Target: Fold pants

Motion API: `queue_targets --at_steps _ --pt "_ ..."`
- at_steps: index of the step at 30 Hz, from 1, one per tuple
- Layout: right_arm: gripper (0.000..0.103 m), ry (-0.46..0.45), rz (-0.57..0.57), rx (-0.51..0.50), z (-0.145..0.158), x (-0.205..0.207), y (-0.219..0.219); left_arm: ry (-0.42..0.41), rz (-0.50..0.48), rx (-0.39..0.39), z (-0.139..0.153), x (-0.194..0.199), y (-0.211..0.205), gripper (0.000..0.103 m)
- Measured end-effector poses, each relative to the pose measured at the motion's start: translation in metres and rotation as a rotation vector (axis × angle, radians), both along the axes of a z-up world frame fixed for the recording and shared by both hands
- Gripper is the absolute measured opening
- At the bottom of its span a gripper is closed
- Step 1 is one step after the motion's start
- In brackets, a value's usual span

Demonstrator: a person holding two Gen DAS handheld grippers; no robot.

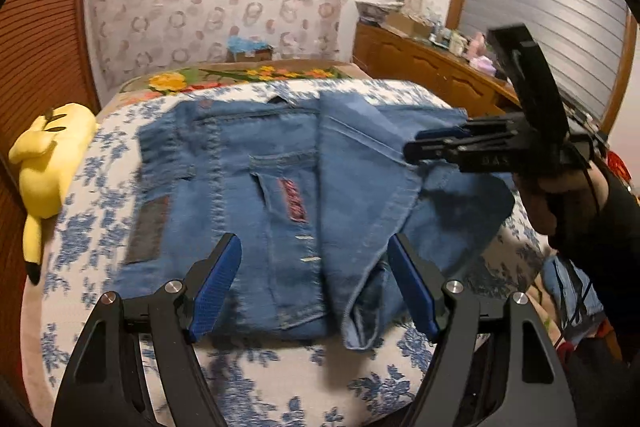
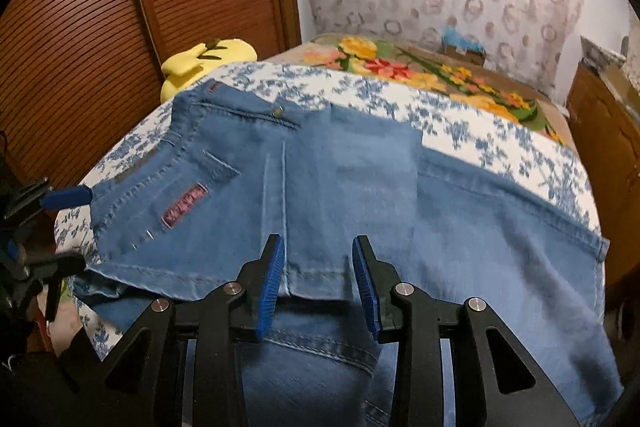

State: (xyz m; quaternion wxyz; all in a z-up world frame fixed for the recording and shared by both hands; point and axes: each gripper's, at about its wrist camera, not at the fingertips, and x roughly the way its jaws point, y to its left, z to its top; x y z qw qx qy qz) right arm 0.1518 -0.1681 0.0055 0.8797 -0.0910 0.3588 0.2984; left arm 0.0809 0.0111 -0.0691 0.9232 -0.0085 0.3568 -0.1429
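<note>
Blue jeans (image 1: 248,187) lie partly folded on the bed, waistband to the far side, with a leg (image 1: 360,195) laid back over the seat. My left gripper (image 1: 314,259) is open and empty just above the near edge of the jeans. My right gripper (image 2: 318,255) is open over the hem of the folded-back leg (image 2: 320,279), not gripping it. It also shows in the left wrist view (image 1: 416,143), hovering over the right part of the jeans. The left gripper's blue fingertip (image 2: 68,197) shows at the left of the right wrist view.
The bed has a blue-flowered white cover (image 1: 80,227) and a bright floral blanket (image 2: 420,71) beyond. A yellow plush toy (image 1: 44,167) lies at the left edge by a wooden slatted door (image 2: 140,7). A wooden dresser (image 1: 432,67) with clutter stands at the right.
</note>
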Motion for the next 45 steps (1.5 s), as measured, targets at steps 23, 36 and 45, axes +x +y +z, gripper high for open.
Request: queue_targets --at_steps 23,36,45 --pt "0.005 -0.099 0.119 0.173 0.06 0.018 0.011 -0.023 -0.061 -0.058 0.011 -0.01 0.005 0.016" --pt "0.004 -0.159 0.208 0.123 0.076 0.057 0.121 -0.014 0.103 -0.046 0.017 0.0 0.086 0.016" --pt "0.015 -0.103 0.206 0.059 0.059 0.084 0.173 0.028 0.169 -0.035 -0.001 0.005 0.1 0.019"
